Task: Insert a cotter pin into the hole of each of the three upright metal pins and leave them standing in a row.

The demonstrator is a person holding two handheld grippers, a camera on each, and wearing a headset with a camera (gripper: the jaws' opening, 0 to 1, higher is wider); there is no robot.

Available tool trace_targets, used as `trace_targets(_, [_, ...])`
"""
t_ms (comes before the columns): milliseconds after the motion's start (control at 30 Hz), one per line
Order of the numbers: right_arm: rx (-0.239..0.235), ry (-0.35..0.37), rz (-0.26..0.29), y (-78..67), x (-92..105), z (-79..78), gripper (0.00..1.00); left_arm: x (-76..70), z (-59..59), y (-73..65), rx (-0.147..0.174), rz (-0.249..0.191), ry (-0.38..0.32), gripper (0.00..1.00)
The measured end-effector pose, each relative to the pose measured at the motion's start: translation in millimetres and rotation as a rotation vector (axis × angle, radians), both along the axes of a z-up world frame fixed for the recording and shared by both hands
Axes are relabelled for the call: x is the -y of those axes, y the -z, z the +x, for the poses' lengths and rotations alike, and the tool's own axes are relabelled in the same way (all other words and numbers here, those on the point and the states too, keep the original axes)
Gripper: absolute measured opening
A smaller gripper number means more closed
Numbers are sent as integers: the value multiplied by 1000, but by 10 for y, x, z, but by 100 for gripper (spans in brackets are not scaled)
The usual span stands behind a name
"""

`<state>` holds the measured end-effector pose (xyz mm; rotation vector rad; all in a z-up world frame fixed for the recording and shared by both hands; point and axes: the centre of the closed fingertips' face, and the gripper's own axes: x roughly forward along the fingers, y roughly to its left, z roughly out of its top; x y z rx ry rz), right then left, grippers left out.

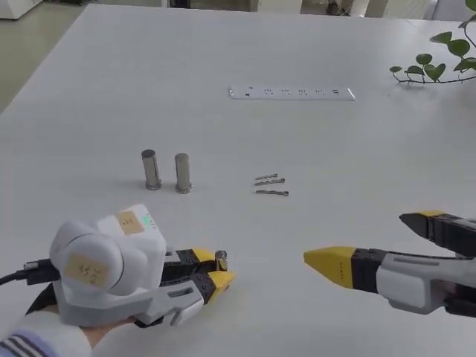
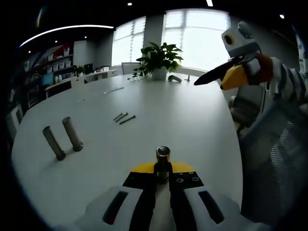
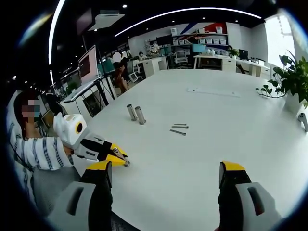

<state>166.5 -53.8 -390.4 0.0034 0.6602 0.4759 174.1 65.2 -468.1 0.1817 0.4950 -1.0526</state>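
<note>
Head view: one pin (image 1: pixel 221 259) is pinched between the pressed-together jaws of the left gripper (image 1: pixel 216 272) at the near left of the table (image 1: pixel 335 149). The left gripper view shows this pin's round end (image 2: pixel 163 158) sticking out past the yellow jaw tips; whether it touches the table I cannot tell. Farther off, left of centre, two pins (image 1: pixel 167 172) stand upright side by side, just apart. To their right three cotter pins (image 1: pixel 271 185) lie flat, close together. The right gripper (image 1: pixel 370 242) is at the near right, jaws spread wide with nothing between them, and its own view looks over the cotter pins (image 3: pixel 179 128). A power strip (image 1: pixel 292 93) lies at the far middle and a plant (image 1: pixel 445 61) at the far right.
</note>
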Motion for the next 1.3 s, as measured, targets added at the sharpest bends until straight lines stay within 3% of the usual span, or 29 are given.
trace_targets(300, [-6, -6, -7, 14, 5, -26, 91, -6, 15, -21, -10, -9, -15, 5])
trace_targets(500, [-10, -7, -10, 25, 20, -44, 91, 7, 32, -83, -12, -36, -18, 6])
trace_targets(567, [-11, -9, -11, 26, 20, -47, 91, 22, 33, -116, -28, -62, -24, 8])
trace_targets(667, [-12, -13, -12, 28, 18, -50, 91, 30, 59, -169, -17, -75, -29, 11])
trace_targets(767, [-15, -17, -12, 38, 17, -55, 91, 27, 79, -209, -14, -88, -35, 17])
trace_targets(867, [-20, -18, -11, 60, 18, -63, 91, 28, 67, -221, -29, -96, -25, 20])
trace_targets(1300, [-49, -12, -17, 193, 44, -122, 91, -18, -24, -380, -51, -125, 23, 53])
